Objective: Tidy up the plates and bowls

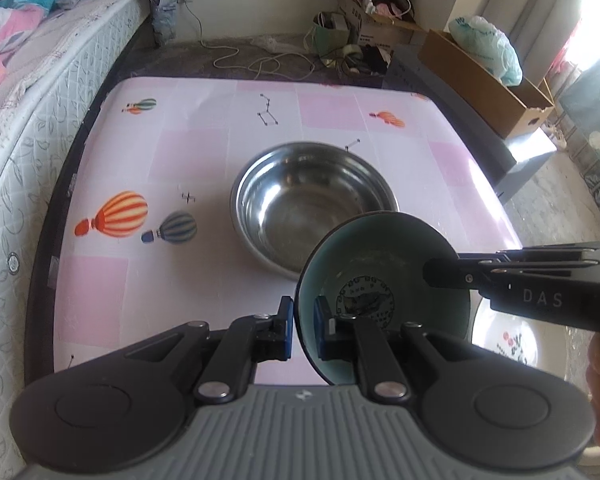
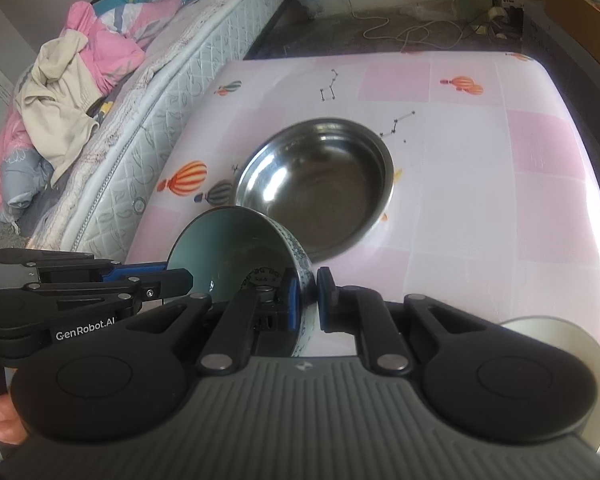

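A ceramic bowl [image 1: 380,264] with a teal inside and a blue-patterned outside hangs tilted above the table, held from both sides. My left gripper [image 1: 304,328] is shut on its near-left rim, one pad inside and one outside. My right gripper [image 1: 436,272] comes in from the right and clamps the opposite rim. In the right wrist view the right gripper [image 2: 309,300] pinches the bowl [image 2: 220,244] wall, and the left gripper [image 2: 180,276] holds the far rim. A wide steel bowl [image 1: 312,204] [image 2: 316,184] sits empty just beyond. A white flowered plate [image 1: 504,340] [image 2: 560,332] lies partly hidden below.
The table [image 1: 180,152] wears a pink checked cloth with balloon prints. A mattress [image 1: 28,128] with heaped bedding runs close along its left side. Cardboard boxes [image 1: 488,80], a bag and loose cables lie on the floor past the far edge.
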Tool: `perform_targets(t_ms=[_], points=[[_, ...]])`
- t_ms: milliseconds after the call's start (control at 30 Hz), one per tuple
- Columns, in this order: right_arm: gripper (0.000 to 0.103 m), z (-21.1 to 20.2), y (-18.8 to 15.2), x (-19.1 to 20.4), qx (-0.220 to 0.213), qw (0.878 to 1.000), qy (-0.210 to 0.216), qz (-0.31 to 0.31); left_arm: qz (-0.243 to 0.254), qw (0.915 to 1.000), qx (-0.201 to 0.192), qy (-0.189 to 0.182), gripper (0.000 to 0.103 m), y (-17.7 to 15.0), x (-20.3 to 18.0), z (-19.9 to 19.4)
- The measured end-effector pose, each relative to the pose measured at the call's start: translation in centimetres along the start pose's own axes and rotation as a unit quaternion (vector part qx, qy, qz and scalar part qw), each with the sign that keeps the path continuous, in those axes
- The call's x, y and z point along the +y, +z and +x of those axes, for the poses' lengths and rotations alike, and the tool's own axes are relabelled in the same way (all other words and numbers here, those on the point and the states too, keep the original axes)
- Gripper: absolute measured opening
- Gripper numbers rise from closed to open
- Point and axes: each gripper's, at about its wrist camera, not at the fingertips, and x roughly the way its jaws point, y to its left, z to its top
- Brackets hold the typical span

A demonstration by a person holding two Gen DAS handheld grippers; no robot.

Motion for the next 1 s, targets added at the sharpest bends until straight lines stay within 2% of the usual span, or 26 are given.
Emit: perform_targets(t_ms=[300,433,600,833,867,933,1000], points=[[0.010,0.9,3.0,-1.4,-0.011,1.000,0.009,0.019,-0.004,0.9999,-0.014,-0.007,0.011,2.8,0.3,1.4],[0.011,2.2,4.4,-2.5,-0.015,0.999,0.013,0.031,-0.011,0.9998,-0.010,-0.011,0.011,4.2,0.6,2.9],[0.012,4.6,6.1,-3.6,-0.014,0.999,0.014,0.042,-0.005,0.9999,-0.011,0.009,0.012,5.4,0.5,5.2],[0.011,7.6,7.8,-4.8,-0.011,0.998,0.026,0.064,-0.027,0.9996,0.004,0.001,0.011,6.5,1.9,7.8],[0.012,7.9,8.0,-4.9,-0.010,0.997,0.029,0.064,-0.032,0.9994,0.004,-0.013,0.005,6.6,2.2,7.9],[0.013,8.5,8.2,-4.8,-0.008,0.997,0.031,0.064,-0.047,0.9973,0.014,-0.054,0.005,6.9,2.6,8.1],[0.015,9.3,8.4,-4.7,-0.001,0.997,0.043,0.068,-0.034,0.9984,0.007,-0.044,0.005,7.1,2.0,8.2]])
